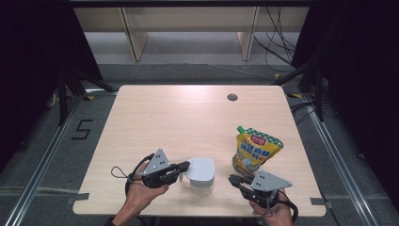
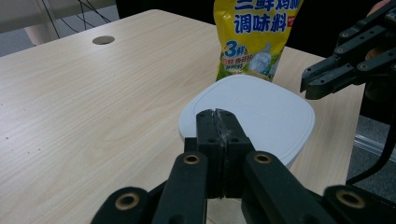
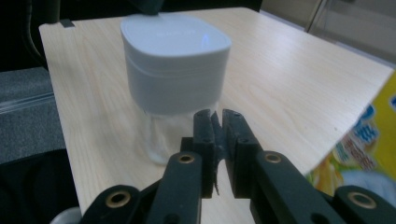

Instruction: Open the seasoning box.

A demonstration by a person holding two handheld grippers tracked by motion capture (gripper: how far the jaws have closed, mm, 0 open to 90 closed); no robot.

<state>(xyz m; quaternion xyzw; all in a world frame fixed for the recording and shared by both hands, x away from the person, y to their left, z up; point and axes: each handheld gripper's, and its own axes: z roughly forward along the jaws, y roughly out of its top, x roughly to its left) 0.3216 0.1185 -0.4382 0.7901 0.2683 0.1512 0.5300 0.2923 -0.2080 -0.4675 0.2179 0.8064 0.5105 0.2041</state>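
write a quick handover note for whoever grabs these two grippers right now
Left gripper: jaws shut, tips at the edge of the white rounded-square lid; whether they pinch it I cannot tell.
Right gripper: jaws shut, nothing between them, apart from the container.
Things: the lid sits on the clear plastic container near the front edge of the light wooden table. The yellow seasoning pouch stands upright to its right, unopened as far as visible.
Done: nothing evident. Left: probably take the lid off, then handle the pouch.
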